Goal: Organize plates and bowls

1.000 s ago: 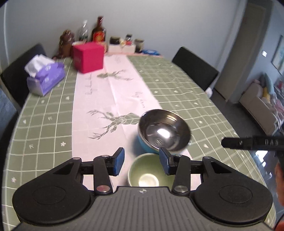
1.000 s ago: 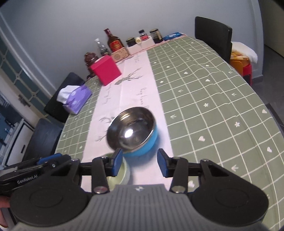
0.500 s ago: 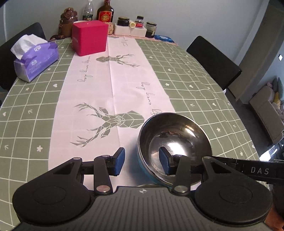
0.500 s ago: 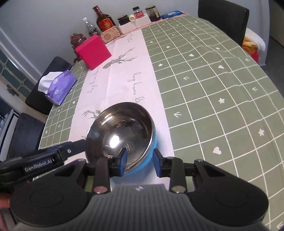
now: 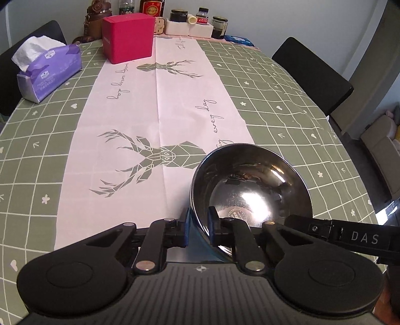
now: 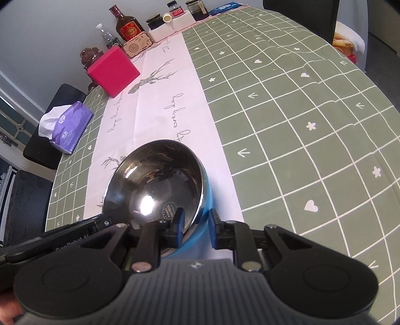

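A steel bowl with a blue outside [image 5: 252, 190] sits on the pink table runner. It also shows in the right wrist view [image 6: 155, 185]. My left gripper [image 5: 198, 228] is shut on the bowl's near left rim, one finger inside and one outside. My right gripper [image 6: 195, 228] is shut on the bowl's near right rim the same way. The right gripper's body [image 5: 350, 236] lies just right of the bowl. The small green bowl seen earlier is hidden.
A red box [image 5: 128, 37], a purple tissue pack [image 5: 48, 71], bottles and jars [image 5: 195, 21] stand at the table's far end. Black chairs [image 5: 315, 72] flank the table. The green checked tablecloth [image 6: 300, 125] stretches to the right.
Both grippers moved forward and closed on the steel bowl's rim from either side. The green bowl has gone out of sight beneath the gripper bodies.
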Motion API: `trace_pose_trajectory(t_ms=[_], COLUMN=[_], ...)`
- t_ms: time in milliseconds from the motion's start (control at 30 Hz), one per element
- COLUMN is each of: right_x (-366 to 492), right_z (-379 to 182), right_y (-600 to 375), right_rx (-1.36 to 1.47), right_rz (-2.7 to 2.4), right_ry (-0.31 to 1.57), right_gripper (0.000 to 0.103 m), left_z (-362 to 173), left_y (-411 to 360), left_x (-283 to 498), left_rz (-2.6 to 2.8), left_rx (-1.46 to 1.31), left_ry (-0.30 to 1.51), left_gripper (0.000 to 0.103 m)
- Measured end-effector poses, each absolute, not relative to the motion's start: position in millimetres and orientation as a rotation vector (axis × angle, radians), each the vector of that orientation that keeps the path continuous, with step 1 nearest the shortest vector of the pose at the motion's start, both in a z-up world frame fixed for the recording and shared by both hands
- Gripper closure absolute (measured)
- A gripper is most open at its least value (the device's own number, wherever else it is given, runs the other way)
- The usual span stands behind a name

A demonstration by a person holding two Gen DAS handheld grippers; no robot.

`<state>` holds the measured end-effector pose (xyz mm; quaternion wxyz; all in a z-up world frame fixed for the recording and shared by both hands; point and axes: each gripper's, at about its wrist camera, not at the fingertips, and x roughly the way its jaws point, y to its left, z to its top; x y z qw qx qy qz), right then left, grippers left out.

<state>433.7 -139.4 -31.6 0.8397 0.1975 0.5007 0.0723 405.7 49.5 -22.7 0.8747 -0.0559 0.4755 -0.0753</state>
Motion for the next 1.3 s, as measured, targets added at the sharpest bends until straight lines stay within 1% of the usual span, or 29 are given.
trace_pose_trajectory(t_ms=[200, 400, 600, 767, 1033, 1300], right_x=[429.6, 418.5, 391.7, 360.2, 288.9, 230.9], right_z=[-25.4, -1.4, 32.7, 57.0, 80.5, 85.1], right_y=[-140.2, -145.2, -147.9, -152.9, -142.2, -133.3], right_rx=[0.408, 0.41, 0.381, 0.382, 0.318, 0.213], right_rz=[0.139, 0.154, 0.181, 0.219, 0.294, 0.375], right_ry=[1.034, 0.992, 0.943, 0.933, 0.943, 1.032], right_gripper=[0.087, 0.089, 0.089, 0.09, 0.09, 0.09], left_z=[-7.9, 19.8, 50.4, 73.9, 92.5, 90.4], left_y=[46.8, 43.3, 37.6, 38.8, 47.3, 50.6], left_x=[400.9, 389.3, 362.0, 324.9, 257.4, 199.9], left_rz=[-0.153, -0.166, -0.179, -0.18, -0.145, -0.178], left_rx=[-0.118, -0.095, -0.054, -0.034, -0.009, 0.044], left_ry=[0.956, 0.929, 0.904, 0.895, 0.989, 1.098], left_gripper=[0.089, 0.089, 0.089, 0.088, 0.088, 0.087])
